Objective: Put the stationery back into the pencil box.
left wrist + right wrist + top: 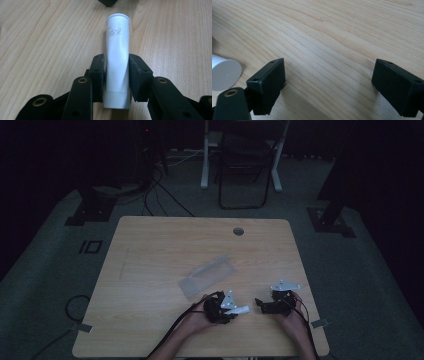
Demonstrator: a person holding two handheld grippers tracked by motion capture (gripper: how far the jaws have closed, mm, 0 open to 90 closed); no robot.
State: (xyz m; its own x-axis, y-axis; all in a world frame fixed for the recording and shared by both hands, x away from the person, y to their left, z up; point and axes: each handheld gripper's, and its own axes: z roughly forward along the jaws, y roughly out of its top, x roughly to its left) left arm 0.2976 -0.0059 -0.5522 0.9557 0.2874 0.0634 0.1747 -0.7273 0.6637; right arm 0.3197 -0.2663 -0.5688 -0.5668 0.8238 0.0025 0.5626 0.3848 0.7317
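Note:
A white tube (117, 37) lies along the wooden table (150, 250), cap end toward the camera in the left gripper view. My left gripper (116, 62) is shut on it, one pad pressing on each side near the cap end. In the high view the left gripper (223, 309) sits near the table's front edge, with the tube (242, 310) sticking out to the right. My right gripper (264, 305) is a short way to the right, pointing toward it. In its own view the right gripper (329, 75) is open over bare wood, with the tube's round end (223, 73) at far left.
A clear plastic sleeve (207, 276) lies flat on the table just beyond the grippers. A round cable hole (238, 231) is near the far edge. A folding chair (245, 165) and desk legs stand on the floor beyond the table. The room is dark.

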